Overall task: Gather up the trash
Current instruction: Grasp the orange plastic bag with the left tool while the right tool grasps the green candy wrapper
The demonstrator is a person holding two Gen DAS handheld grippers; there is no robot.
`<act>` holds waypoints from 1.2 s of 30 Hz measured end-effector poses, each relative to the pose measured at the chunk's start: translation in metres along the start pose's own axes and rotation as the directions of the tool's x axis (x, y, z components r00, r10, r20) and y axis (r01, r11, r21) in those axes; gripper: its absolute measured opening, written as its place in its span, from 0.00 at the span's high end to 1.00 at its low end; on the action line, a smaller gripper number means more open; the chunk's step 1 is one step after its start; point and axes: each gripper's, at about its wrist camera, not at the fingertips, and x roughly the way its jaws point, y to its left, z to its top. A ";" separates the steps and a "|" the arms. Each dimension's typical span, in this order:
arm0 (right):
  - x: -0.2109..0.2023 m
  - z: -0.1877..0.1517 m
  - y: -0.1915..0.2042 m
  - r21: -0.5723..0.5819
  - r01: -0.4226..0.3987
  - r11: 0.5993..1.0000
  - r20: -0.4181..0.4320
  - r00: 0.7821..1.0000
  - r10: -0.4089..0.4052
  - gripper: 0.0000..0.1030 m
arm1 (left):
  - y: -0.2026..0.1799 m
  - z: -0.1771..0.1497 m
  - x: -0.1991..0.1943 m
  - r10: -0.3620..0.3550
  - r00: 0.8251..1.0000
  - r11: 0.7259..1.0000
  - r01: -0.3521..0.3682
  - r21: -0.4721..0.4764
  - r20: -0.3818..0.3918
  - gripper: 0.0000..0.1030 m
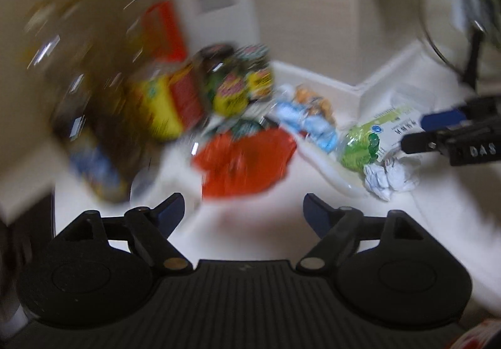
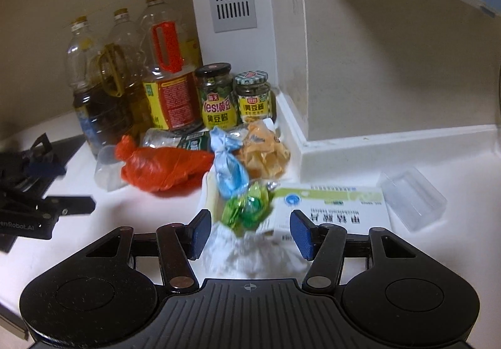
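Trash lies on the white counter [image 2: 150, 223]: a red plastic bag [image 2: 162, 170] [image 1: 247, 161], a knotted blue wrapper [image 2: 228, 167], an orange wrapper [image 2: 266, 154], a green foil wrapper [image 2: 247, 208] [image 1: 357, 148], a white and green medicine box [image 2: 338, 208] and a crumpled white paper [image 2: 250, 255] [image 1: 391, 176]. My right gripper [image 2: 250, 233] is open, and the blurred paper lies between its fingers with the pads clear of it. My left gripper [image 1: 244, 212] is open and empty, just short of the red bag. Each gripper shows at the edge of the other's view.
Three oil bottles [image 2: 131, 79] and two sauce jars [image 2: 219, 95] stand at the back against a white vented column [image 2: 238, 4]. A crushed clear bottle [image 2: 175, 139] lies behind the red bag. A clear plastic tub [image 2: 413, 198] sits right; a dark cooktop [image 2: 72, 145] left.
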 end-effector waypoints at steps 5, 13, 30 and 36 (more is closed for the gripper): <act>0.027 0.010 0.002 0.027 0.002 1.000 -0.031 1.000 -0.001 0.45 | -0.005 0.027 0.031 -0.084 0.997 0.949 0.079 0.305 0.003 0.18; 0.062 0.015 0.008 0.009 0.033 0.999 -0.105 0.994 -0.032 0.53 | -0.005 0.037 0.075 -0.159 0.981 0.884 0.193 0.426 -0.113 0.18; 0.041 0.020 0.000 -0.020 0.028 0.999 -0.001 1.000 -0.028 0.78 | -0.012 0.038 0.105 -0.137 0.959 0.896 0.227 0.381 -0.247 0.53; 0.022 0.019 -0.012 0.022 0.023 0.999 0.028 0.999 -0.024 0.78 | -0.001 0.034 0.082 -0.184 0.947 0.966 0.224 0.129 -0.261 0.56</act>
